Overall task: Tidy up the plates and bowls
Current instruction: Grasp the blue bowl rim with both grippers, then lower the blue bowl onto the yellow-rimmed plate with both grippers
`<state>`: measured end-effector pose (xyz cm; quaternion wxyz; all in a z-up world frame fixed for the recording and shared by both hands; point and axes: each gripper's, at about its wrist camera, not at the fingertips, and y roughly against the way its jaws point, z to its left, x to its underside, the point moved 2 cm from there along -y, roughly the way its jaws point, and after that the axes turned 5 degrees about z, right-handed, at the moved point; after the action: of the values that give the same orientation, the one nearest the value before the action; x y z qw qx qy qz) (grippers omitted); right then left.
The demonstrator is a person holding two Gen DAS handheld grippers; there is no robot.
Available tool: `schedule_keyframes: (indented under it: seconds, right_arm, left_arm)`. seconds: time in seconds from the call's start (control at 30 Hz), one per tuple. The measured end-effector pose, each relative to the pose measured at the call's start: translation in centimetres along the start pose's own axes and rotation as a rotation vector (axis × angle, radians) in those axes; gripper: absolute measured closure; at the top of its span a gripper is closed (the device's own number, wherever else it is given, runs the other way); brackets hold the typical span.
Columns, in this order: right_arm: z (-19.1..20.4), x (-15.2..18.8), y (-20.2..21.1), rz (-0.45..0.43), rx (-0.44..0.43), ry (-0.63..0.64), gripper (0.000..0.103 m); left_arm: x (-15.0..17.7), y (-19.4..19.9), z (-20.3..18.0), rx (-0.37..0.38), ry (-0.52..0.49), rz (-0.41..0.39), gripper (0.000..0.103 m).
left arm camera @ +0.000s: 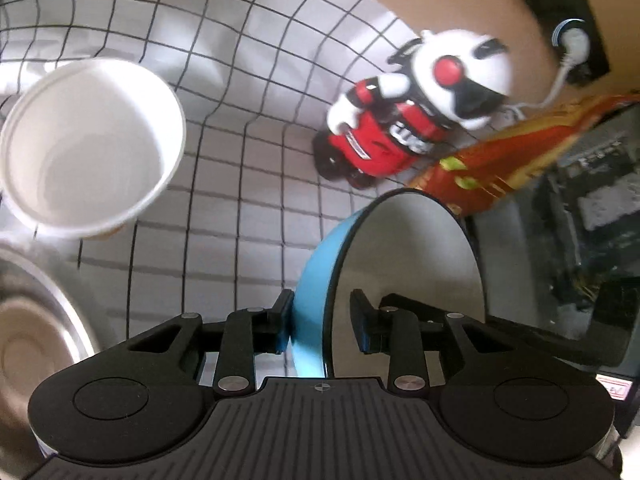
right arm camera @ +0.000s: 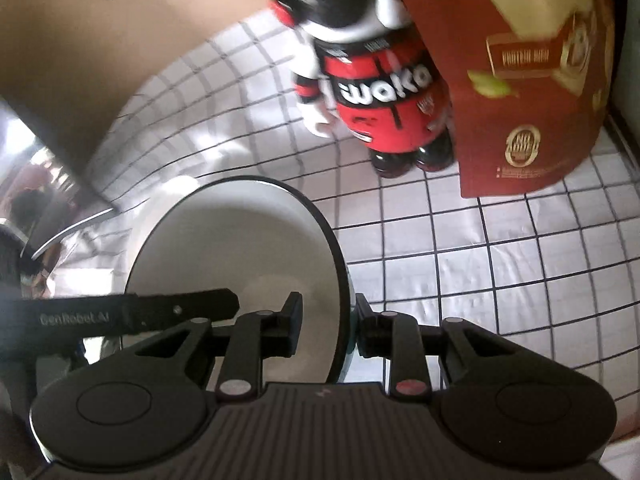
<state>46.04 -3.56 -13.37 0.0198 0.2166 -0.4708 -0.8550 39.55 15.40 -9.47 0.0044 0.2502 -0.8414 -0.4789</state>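
On the bench [left arm camera: 248, 120], which has a white cloth with a black grid, stands a red and white toy figure [left arm camera: 408, 108] beside a red snack bag [left arm camera: 500, 160]. A blue bowl [left arm camera: 316, 276] with a pale inside and a dark rim hangs tipped on its edge above the cloth. The left gripper [left arm camera: 320, 322] sits over the bowl's rim with one finger [left arm camera: 282, 320] against the blue outside, and the other finger stands a little off the inside, so it is partly open. The right gripper [right arm camera: 326, 326] is nearly closed and pinches the rim of the same bowl. A white paper cup [left arm camera: 88, 144] is off to the left. A shiny metal bowl [left arm camera: 40, 320] lies near the lower left.
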Motion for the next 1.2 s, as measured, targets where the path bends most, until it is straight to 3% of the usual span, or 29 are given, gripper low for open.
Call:
schedule_keyframes:
  seconds: [0.2, 0.5, 0.97, 1.2]
  right_arm:
    - [1.5, 3.6, 1.6, 0.081, -0.063, 0.084, 0.076]
    - [2.1, 9.4, -0.1, 0.204, -0.061, 0.207, 0.072]
    - [1.2, 11.2, -2.3, 0.25, -0.063, 0.216, 0.072]
    - [1.3, 11.2, -2.4, 0.246, -0.066, 0.246, 0.073]
  left_arm:
    - [5.3, 1.3, 1.2, -0.035, 0.053, 0.042, 0.069]
    - [12.1, 0.1, 3.8, -0.085, 0.149, 0.083, 0.068]
    - [14.2, 0.1, 4.0, -0.175, 0.124, 0.022, 0.071]
    - [14.4, 0.4, 4.4, -0.17, 0.129, 0.014, 0.079]
